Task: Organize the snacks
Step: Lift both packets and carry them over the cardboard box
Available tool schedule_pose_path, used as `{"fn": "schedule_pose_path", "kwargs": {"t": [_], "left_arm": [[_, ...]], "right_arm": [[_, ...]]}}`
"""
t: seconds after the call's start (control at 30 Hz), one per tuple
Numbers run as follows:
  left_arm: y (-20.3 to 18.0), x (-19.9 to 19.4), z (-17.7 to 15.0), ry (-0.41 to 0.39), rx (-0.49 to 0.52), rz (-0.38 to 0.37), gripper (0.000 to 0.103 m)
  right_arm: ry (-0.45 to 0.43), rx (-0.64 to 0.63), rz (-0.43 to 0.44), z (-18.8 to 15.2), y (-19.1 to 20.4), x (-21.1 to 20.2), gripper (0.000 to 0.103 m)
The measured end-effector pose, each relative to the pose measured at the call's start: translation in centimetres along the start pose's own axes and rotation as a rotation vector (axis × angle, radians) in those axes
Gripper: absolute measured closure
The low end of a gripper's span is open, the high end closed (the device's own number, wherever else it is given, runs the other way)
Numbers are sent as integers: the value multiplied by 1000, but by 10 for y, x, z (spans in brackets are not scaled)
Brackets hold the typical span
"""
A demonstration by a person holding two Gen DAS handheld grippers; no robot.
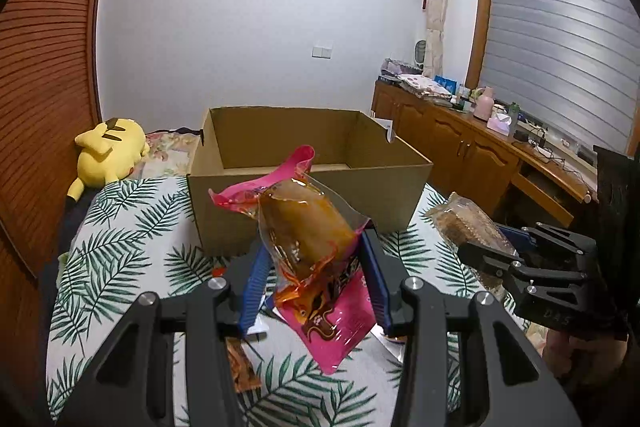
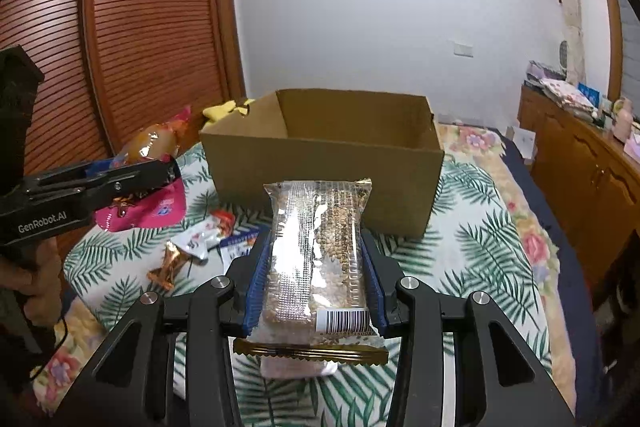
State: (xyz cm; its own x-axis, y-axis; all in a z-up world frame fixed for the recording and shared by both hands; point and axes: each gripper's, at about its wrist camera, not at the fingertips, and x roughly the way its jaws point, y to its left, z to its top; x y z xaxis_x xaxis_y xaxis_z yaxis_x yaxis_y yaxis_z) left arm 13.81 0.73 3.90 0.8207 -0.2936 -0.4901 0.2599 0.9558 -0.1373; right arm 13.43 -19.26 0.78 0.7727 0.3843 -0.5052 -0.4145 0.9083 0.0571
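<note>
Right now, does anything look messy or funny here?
A few small snack packets lie scattered on the leaf-print bedspread, outside the brown cardboard box. The pink-and-clear snack bag hangs crooked in the left gripper.

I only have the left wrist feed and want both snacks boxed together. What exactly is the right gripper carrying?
Observer: The right gripper is shut on a clear sesame bar packet, barcode end nearest the camera.
Operator: Anything left on the bed that I can't see?
Observer: Yes, several small wrappers lie left of that packet, including a gold-foil candy.
Operator: Is the box blocked from that side?
Observer: No, the cardboard box stands open on top just beyond the packet.
</note>
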Motion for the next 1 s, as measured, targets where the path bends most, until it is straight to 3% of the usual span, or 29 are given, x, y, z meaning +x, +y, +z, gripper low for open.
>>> {"fn": "schedule_pose_path", "kwargs": {"t": [1.0], "left_arm": [[40,92,76,-31,61,-25,60]], "right_arm": [[-54,-130,20,95,2,87,61]]}}
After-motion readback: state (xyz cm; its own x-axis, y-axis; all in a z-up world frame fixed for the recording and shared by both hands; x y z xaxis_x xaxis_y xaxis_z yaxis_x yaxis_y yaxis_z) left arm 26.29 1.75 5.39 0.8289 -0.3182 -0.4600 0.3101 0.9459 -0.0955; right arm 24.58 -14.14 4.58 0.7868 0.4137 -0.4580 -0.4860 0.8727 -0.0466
